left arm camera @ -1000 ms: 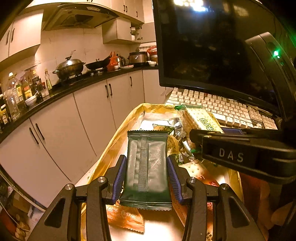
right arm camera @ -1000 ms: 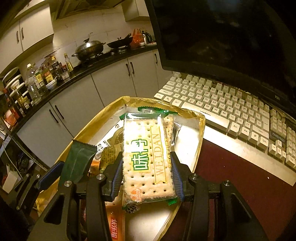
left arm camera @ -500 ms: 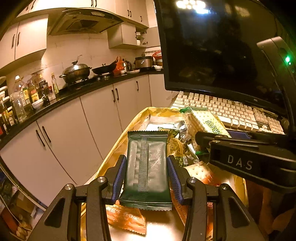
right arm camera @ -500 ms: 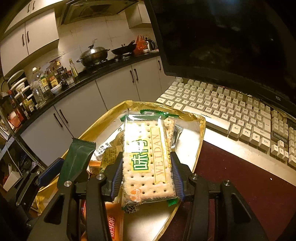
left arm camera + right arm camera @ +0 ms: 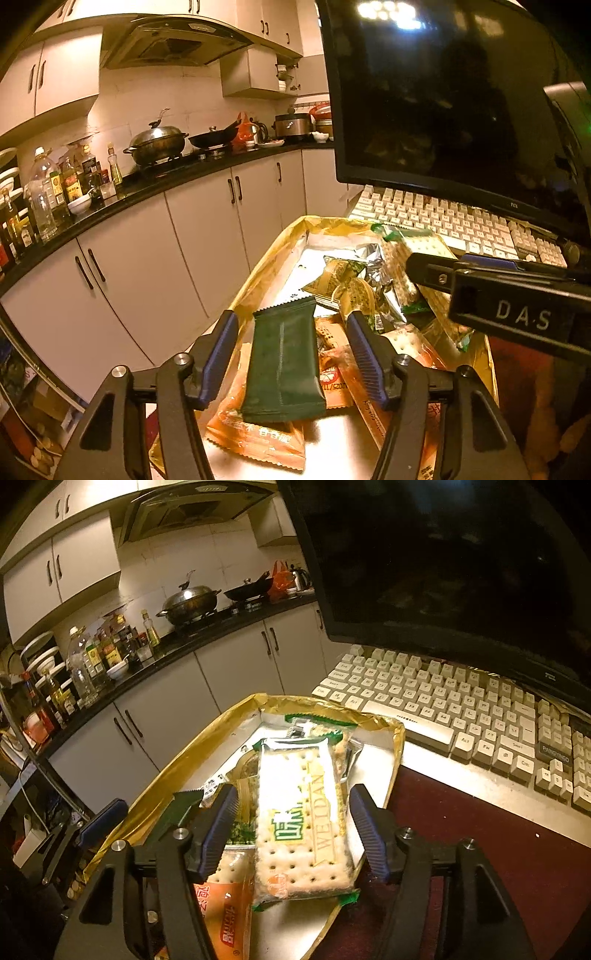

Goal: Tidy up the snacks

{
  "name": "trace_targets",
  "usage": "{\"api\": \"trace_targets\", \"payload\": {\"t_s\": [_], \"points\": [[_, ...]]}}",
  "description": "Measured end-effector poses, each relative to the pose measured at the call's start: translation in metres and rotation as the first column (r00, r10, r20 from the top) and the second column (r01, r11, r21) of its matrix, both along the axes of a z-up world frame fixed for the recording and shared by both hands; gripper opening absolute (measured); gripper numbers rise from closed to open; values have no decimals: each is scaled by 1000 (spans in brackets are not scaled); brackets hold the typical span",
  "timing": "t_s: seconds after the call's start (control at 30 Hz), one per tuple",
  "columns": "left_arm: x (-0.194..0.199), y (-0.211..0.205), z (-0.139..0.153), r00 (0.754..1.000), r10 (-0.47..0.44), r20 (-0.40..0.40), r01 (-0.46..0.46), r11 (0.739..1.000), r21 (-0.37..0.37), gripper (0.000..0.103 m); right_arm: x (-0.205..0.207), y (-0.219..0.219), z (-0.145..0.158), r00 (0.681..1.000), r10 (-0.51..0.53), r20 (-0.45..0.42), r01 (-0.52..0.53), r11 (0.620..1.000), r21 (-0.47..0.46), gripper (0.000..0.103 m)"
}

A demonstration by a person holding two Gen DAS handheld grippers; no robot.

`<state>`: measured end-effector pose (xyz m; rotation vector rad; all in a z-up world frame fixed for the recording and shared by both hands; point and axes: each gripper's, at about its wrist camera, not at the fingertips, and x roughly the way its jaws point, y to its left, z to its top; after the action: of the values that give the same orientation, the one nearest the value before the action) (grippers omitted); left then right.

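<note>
A gold-rimmed tray holds a pile of snack packets. My left gripper hovers over its near end, jaws opening. A dark green packet lies between the fingers with a gap on each side, resting on orange packets. My right gripper is also opening. The WEIDAN cracker packet sits loose between its pads, tilted on the pile at the tray's right side. The right gripper's black body crosses the left wrist view. The green packet shows at left in the right wrist view.
A beige keyboard lies just beyond the tray under a dark monitor. Dark red tabletop lies to the right of the tray. White kitchen cabinets and a counter with bottles and pots stand farther off to the left.
Both grippers' jaws have spread. The green packet has come free of the left pads and dropped onto the orange packets. The cracker packet has come free of the right pads and sagged onto the pile.
</note>
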<state>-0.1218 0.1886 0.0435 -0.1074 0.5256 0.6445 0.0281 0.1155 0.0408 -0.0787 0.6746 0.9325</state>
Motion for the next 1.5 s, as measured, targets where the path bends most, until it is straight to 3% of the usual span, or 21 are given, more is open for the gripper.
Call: {"api": "trace_targets", "payload": {"t_s": [0.3,0.6,0.77,0.9,1.07,1.3,1.5], "points": [[-7,-3,10,999,-8,42,7,1000,6,69,10,-16,15,999,-50,-18,51,997,58,71],[-19,-15,25,997,-28,72,26,999,32,82,4,-55,33,996,-90,-16,91,992,83,75],[-18,-30,38,996,-39,82,32,996,85,102,-4,-99,33,991,-136,-5,136,988,72,80],[-9,-43,46,997,-51,51,46,994,97,102,-8,-132,31,984,-180,-17,180,982,56,81],[-2,-59,50,999,-34,1,34,993,116,102,-12,-170,27,967,-249,46,245,967,76,86],[7,-97,54,997,-47,-53,58,967,249,102,-6,-194,13,939,-333,86,326,942,82,87],[5,-91,54,997,-71,-33,75,982,174,102,-10,-187,9,945,-307,112,300,951,69,87]]}}
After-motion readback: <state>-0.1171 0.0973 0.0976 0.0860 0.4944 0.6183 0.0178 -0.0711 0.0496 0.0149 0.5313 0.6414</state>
